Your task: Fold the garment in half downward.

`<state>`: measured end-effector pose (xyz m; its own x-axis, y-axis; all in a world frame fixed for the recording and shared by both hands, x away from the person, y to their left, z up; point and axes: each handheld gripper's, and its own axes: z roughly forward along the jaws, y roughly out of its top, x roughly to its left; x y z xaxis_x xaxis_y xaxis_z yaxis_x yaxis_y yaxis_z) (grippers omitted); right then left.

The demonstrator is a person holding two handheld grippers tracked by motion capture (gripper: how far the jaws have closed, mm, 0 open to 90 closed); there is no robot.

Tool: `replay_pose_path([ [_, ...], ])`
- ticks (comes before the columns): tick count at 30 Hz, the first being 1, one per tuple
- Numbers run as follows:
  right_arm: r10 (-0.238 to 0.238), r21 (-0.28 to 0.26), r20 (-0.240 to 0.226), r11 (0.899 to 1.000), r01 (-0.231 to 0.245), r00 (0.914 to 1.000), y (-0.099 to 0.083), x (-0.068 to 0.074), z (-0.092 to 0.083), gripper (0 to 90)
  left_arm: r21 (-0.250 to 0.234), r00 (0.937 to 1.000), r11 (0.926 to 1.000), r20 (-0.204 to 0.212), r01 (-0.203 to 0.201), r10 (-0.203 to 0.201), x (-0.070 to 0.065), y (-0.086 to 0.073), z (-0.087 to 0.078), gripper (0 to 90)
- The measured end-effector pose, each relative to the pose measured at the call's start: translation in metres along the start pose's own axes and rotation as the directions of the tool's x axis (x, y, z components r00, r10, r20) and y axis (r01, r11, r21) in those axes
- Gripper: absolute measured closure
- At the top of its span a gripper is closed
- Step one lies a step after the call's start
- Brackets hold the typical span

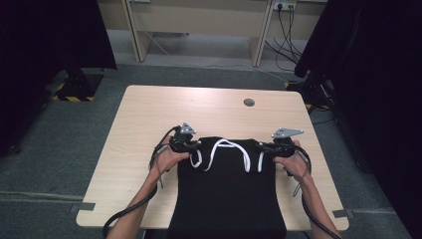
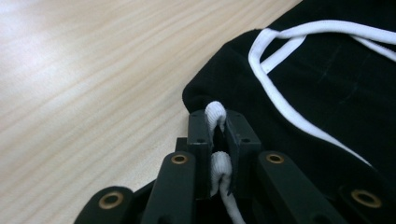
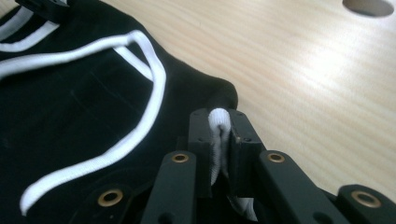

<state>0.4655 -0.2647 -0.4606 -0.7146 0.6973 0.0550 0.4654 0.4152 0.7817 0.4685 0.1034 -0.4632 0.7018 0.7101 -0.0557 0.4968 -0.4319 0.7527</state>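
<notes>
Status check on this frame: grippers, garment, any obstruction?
Left gripper shut on white trim at the black garment corner. Right gripper same, other corner. Drawcord loose on top; nothing in the way.

Light wood table [image 1: 149,114] with round grommet hole [image 1: 249,102] near far edge, grey carpet floor [image 1: 45,164], beige desk [image 1: 199,25] beyond with cables [image 1: 287,35] hanging from wall socket [image 1: 284,6], black curtains [image 1: 45,35] both sides, yellow-black hazard tape [image 1: 73,98] at left.

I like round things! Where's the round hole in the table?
In the high view, the small round grey hole sits near the light wooden table's far edge, beyond the black garment.
</notes>
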Motion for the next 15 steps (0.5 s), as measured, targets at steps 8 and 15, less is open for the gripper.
replay_pose_path([
  [8, -0.029, -0.03, 0.006, 0.999, 0.029, 0.9996, 0.015, 0.001, -0.008, 82.4, -0.042, 0.9994, 0.9985, 0.004, 0.035, -0.035, 0.006, 0.012, -0.013, 82.2],
  [15, -0.034, -0.055, 0.023, 0.998, 0.035, 0.9992, 0.028, -0.003, -0.011, 82.4, -0.053, 0.9989, 0.9977, -0.018, 0.042, -0.043, 0.013, 0.019, -0.016, 82.4],
])
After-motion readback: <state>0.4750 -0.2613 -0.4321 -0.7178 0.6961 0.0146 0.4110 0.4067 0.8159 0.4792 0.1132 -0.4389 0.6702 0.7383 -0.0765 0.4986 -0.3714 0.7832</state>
